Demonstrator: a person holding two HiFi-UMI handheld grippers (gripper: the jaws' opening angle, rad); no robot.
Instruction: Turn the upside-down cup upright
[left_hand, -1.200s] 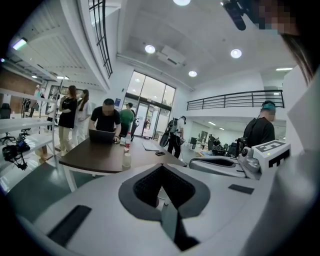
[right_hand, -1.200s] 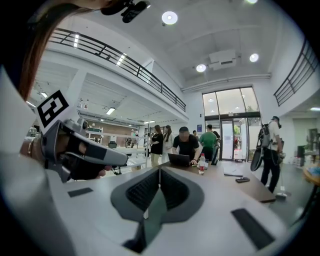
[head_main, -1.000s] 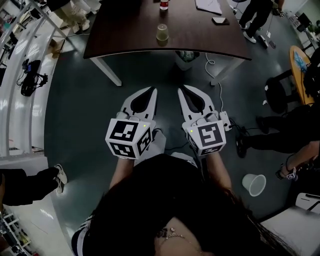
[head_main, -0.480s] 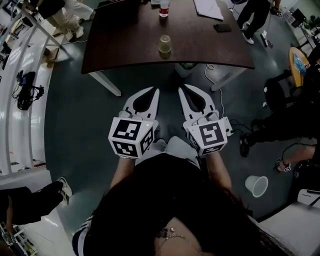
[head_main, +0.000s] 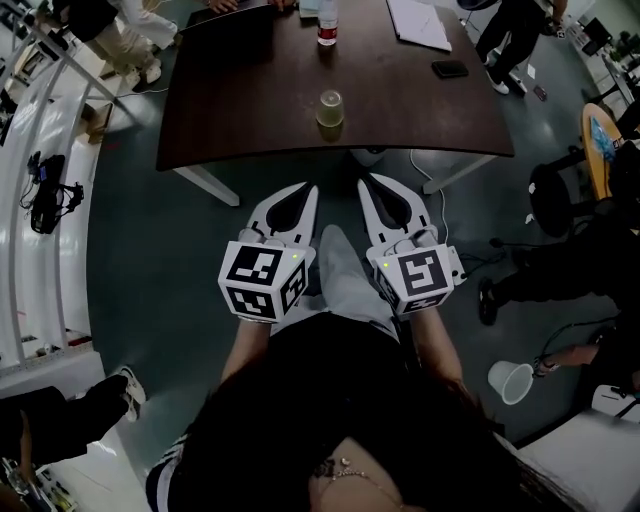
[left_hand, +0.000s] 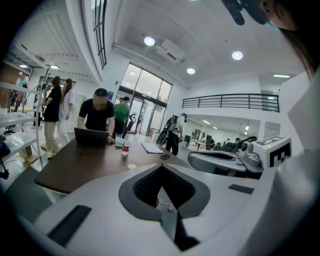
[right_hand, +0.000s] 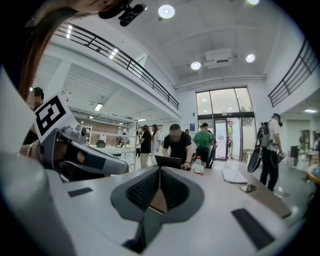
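The upside-down cup (head_main: 330, 108), translucent and yellowish, stands near the front edge of the dark brown table (head_main: 250, 110). In the left gripper view the cup (left_hand: 131, 166) is a small pale disc far ahead on the table. My left gripper (head_main: 304, 188) and right gripper (head_main: 366, 181) are held side by side over the floor, short of the table edge and well apart from the cup. Both are shut with nothing between the jaws. In the right gripper view my own jaws hide the cup.
On the table are a bottle (head_main: 327, 30), a laptop (left_hand: 91, 136) with a person seated behind it, a notebook (head_main: 420, 20) and a phone (head_main: 450, 69). A white cup (head_main: 510, 380) lies on the floor at the right, near seated people. Shelving (head_main: 40, 180) runs along the left.
The table and cup have slid down the head view, closer to both grippers. The grippers keep the same shut, side-by-side posture.
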